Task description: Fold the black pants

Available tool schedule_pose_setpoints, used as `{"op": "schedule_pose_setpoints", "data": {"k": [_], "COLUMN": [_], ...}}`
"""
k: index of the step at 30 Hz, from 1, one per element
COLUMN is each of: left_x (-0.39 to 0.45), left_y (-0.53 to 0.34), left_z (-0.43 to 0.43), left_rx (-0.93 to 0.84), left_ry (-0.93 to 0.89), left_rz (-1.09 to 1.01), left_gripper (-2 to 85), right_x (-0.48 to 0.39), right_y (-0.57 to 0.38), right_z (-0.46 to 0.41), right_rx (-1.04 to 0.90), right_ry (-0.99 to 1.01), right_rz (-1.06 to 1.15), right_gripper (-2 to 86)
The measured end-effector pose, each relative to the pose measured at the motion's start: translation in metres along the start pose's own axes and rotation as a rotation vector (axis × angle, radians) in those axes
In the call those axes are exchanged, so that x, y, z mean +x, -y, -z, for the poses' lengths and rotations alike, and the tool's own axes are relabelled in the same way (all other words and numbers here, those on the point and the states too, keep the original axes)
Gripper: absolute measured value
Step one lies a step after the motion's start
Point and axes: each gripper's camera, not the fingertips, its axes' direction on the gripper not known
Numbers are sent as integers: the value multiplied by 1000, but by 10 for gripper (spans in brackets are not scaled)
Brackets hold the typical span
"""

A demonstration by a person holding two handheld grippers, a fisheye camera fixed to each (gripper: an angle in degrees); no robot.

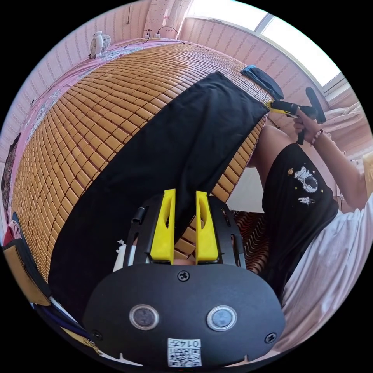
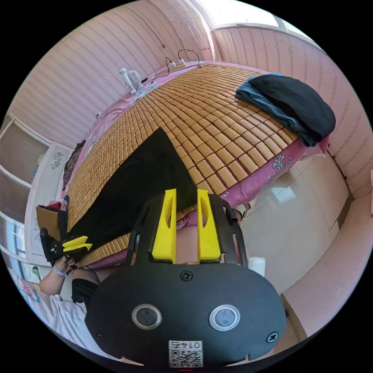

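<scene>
Left gripper (image 1: 184, 202): I see its yellow jaws set slightly apart, the black cloth edge lying in the gap at their tips; I cannot tell whether they pinch it.
Right gripper (image 2: 185, 202): its jaws stand slightly apart over the other end of the cloth; in the left gripper view its tips (image 1: 273, 105) meet the far corner, but I cannot tell the grip.
Black pants (image 1: 163, 155): spread long and flat on the bamboo mat (image 1: 97, 116), running from just ahead of my left tool to my right tool, along the mat's near edge.
Progress: I judge the pants laid out, legs seemingly stacked into one strip; no crosswise fold is made yet.
Remaining: I judge the ends must be brought together, then the bundle smoothed.
Folded dark clothes (image 2: 289, 103): a stack ahead and to the right of the right tool, at the mat's corner, well apart from the pants.
Small fan (image 2: 132, 79): far ahead of the right tool, beyond the mat's end, beside a power strip with cords (image 2: 178, 61).
Person's leg and shorts (image 1: 295, 186): beside the mat edge, between the tools.
Obstructions: I judge the mat ahead of both tools free for the fold.
</scene>
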Motion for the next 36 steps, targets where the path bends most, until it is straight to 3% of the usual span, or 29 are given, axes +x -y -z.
{"op": "schedule_pose_setpoints", "data": {"k": [9, 15, 19, 24, 26, 30, 33, 36], "left_x": [-29, -41, -40, -60, -86, -129, -158, -179], "left_y": [-58, -79, -86, -134, -179, -269, -350, -420], "left_z": [5, 6, 9, 38, 58, 96, 128, 150], "left_rx": [4, 25, 97, 283, 356, 470, 526, 498], "left_ry": [8, -46, -308, -435, -434, -354, -169, 0], "left_rz": [89, 97, 20, 34, 93, 241, 391, 500], "left_gripper": [77, 75, 65, 61, 59, 58, 61, 80], "right_x": [-52, -66, -54, -33, -57, -176, -293, -422], "right_y": [1, 16, 33, 33, 28, 22, 14, -14], "right_z": [-51, -43, -44, -58, -64, -117, -184, -259], "right_rx": [-116, 47, 140, 105, 138, 192, 135, -57], "right_ry": [-227, -169, -267, -328, -319, -183, 91, 430], "right_rz": [237, 263, 167, -1, 75, 501, 822, 1098], "right_gripper": [31, 16, 25, 43, 48, 64, 81, 93]}}
